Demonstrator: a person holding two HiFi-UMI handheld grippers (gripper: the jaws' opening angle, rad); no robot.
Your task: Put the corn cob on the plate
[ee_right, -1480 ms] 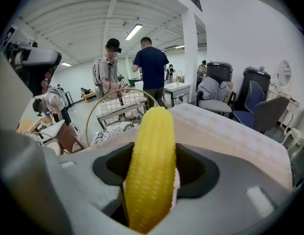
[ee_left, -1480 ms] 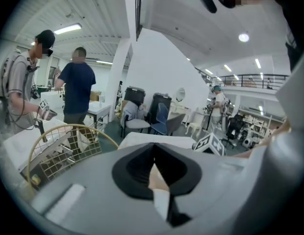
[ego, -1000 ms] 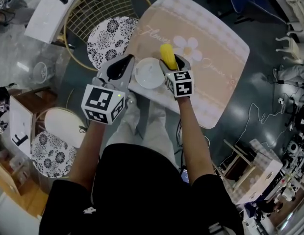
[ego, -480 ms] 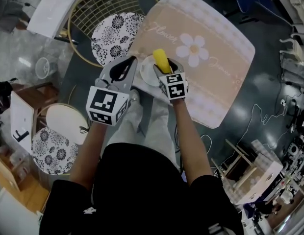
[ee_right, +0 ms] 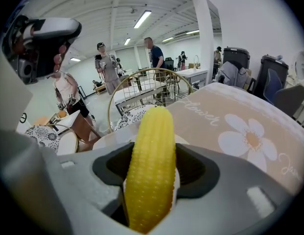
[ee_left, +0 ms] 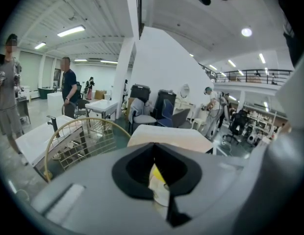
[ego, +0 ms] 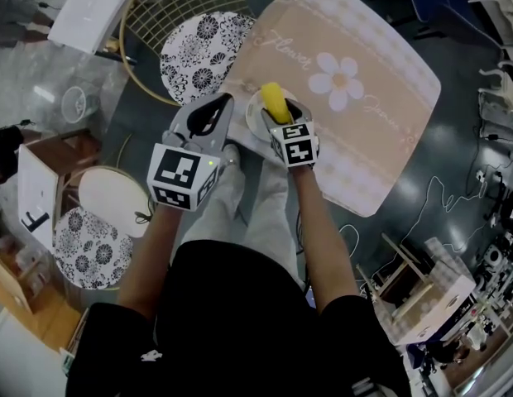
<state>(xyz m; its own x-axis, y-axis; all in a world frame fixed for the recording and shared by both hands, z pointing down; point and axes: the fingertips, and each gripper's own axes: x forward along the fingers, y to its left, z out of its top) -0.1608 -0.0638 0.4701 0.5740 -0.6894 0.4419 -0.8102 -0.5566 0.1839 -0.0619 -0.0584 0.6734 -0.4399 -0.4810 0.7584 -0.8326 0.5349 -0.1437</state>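
Right gripper view: bumpy yellow corn cob [ee_right: 153, 131] clamped in the right hand-held gripper [ee_right: 150, 177], above the small round white plate [ee_right: 107, 140].
Placing looks like the step in hand. The cob hangs over the plate, which sits at the near edge of the beige flower-print counter [ego: 381, 73] with nothing visible on it. The next move, I judge, is to lower the cob and spread the jaws. The left hand-held gripper [ego: 219, 106], jaws together and empty, hovers just beside the plate.

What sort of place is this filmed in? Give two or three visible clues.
Probably a big open lab or workshop hall, not a home: ceiling strip lights, a railed upper gallery, office chairs and trailing cables.
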